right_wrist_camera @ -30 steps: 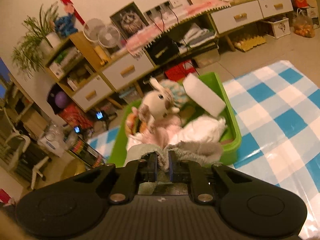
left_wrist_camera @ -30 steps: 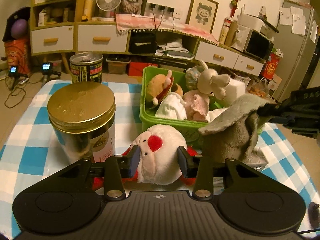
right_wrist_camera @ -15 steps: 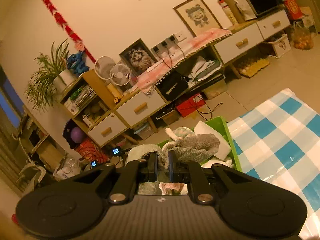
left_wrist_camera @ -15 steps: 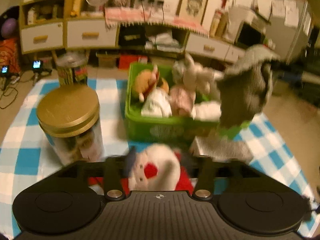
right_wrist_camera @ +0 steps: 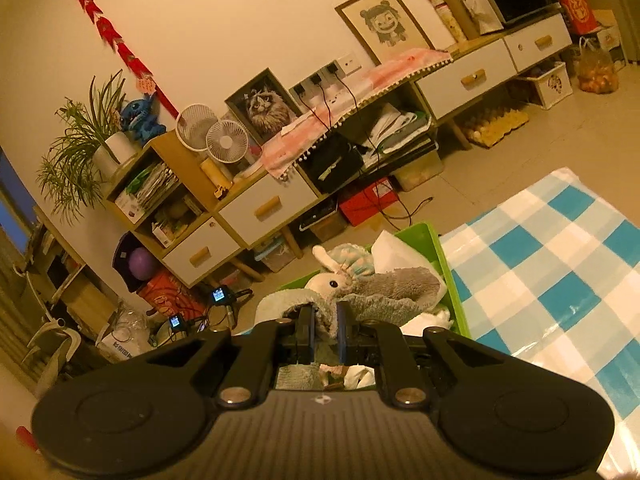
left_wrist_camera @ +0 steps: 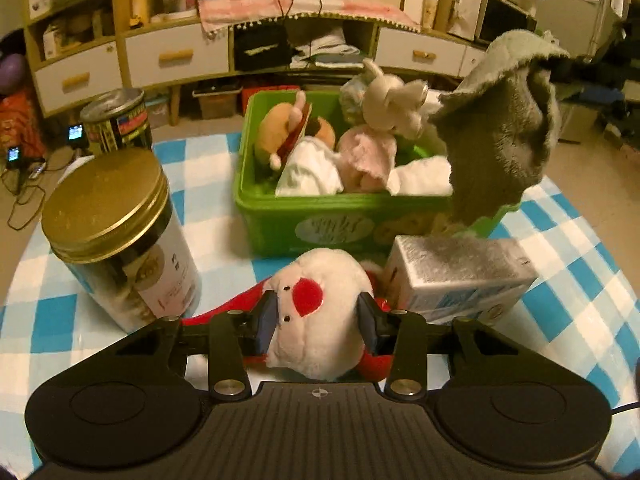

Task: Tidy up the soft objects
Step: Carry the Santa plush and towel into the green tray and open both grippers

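Left wrist view: over the last second the grey plush cloth [left_wrist_camera: 496, 132] had risen from the checked tablecloth [left_wrist_camera: 52, 316] and hung above the right end of the green bin [left_wrist_camera: 320, 220], uncovering a silver carton [left_wrist_camera: 460, 276]; probably close to being dropped in. Left gripper [left_wrist_camera: 318, 316] stayed half open, pads against both sides of the white round plush [left_wrist_camera: 320, 308], which sat on the table before the bin; grip not yet firm. Right wrist view: right gripper [right_wrist_camera: 324, 334] nearly closed, pinching the grey cloth's edge, rabbit plush [right_wrist_camera: 330, 280] and bin rim [right_wrist_camera: 436, 248] below
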The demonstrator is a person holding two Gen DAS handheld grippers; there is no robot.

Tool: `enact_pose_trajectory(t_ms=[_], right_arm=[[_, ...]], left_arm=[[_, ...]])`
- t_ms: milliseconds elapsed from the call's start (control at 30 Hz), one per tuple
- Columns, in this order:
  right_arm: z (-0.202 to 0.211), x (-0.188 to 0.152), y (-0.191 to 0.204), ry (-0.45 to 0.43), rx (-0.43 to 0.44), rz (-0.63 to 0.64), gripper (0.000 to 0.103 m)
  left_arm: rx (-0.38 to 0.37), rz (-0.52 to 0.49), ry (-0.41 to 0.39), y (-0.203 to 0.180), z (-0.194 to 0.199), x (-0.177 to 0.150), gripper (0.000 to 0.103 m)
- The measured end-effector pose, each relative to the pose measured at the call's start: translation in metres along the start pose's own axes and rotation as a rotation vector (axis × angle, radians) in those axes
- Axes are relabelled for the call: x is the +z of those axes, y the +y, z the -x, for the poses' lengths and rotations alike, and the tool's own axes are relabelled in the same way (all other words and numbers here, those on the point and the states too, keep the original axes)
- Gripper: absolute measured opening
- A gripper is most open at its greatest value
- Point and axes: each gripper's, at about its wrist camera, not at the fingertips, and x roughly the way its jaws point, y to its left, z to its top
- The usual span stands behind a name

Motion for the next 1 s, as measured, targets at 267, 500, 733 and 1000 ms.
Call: enact_pose_trajectory(t_ms=[267, 500, 733, 1000], right_arm=[[0.002, 0.003, -0.005, -0.026, -0.029, -0.010, 0.000], [-0.008, 0.005, -0.007, -0.039, -0.050, -0.011, 0.000], [-0.041, -0.005, -0.012, 0.001, -0.093, 0.044, 0.000], [-0.079, -0.022, -0.021, 0.107, -0.165, 0.129, 0.000]], left_arm=[[0.004, 0.003, -0.113, -0.003, 0.031, 0.015, 0.040], [0.016, -0.034, -0.253, -0.011, 0.045, 0.047, 0.040], [0.009, 0.007, -0.213, -0.006, -0.004, 0.070, 0.041], [-0.006, 0.085, -0.163, 0.012, -0.038, 0.073, 0.041]])
